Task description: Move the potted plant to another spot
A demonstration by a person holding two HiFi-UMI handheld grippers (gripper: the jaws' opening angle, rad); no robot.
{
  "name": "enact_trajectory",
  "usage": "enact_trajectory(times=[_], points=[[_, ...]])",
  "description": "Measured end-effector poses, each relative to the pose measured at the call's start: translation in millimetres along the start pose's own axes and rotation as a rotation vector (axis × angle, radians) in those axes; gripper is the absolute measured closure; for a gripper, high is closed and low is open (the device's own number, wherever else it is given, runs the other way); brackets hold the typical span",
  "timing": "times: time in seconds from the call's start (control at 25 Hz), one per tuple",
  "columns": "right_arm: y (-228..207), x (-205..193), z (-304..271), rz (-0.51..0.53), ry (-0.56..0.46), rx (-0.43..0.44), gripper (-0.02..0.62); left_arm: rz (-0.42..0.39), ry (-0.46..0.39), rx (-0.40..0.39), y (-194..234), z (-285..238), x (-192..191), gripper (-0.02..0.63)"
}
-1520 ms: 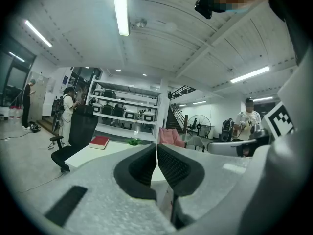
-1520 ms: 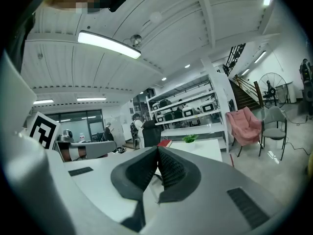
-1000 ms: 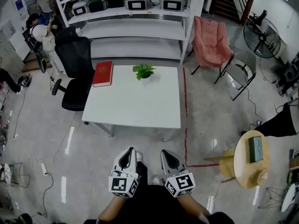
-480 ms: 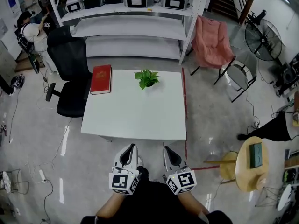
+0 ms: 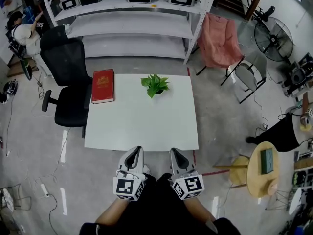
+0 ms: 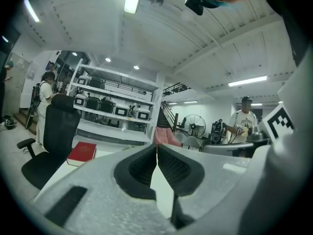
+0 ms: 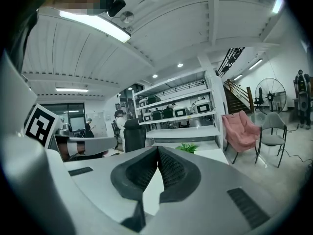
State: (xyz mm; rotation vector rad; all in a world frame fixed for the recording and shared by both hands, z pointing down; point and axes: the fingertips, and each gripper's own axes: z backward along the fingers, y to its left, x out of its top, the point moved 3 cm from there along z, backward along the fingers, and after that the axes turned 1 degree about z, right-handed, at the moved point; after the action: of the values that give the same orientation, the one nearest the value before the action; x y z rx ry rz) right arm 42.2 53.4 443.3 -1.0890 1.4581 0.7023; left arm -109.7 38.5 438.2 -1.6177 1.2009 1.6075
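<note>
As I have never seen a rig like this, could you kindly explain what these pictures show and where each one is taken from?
There is no robot here: a person holds a hand-held gripper in each hand. The head view comes from a camera on the person's head. It looks down on the left gripper and the right gripper, each carrying a cube with square markers. The other two views come from cameras riding on the grippers, looking along their fingers. On the white table are a potted plant near the far edge and a red book at the far left corner. Both grippers' fingers are closed on nothing. They hover at the table's near edge, well apart from the plant.
</note>
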Motion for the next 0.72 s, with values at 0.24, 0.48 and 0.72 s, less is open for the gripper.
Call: enact_trajectory(times=[0.24,0.48,0.72], points=[[-9,1,-27,0.002,0.023,-0.002,0.583,0.030,0.013,0.005,16,-17,-3,0.584],[-32,2,-62,0.017,0.033,0.038,0.583,0.039,0.009,0.057,25,-38,-4,0.584],[-58,9,-101,0.047,0.056,0.106,0.583,0.036,0.010,0.113,31,-74,1,0.584]])
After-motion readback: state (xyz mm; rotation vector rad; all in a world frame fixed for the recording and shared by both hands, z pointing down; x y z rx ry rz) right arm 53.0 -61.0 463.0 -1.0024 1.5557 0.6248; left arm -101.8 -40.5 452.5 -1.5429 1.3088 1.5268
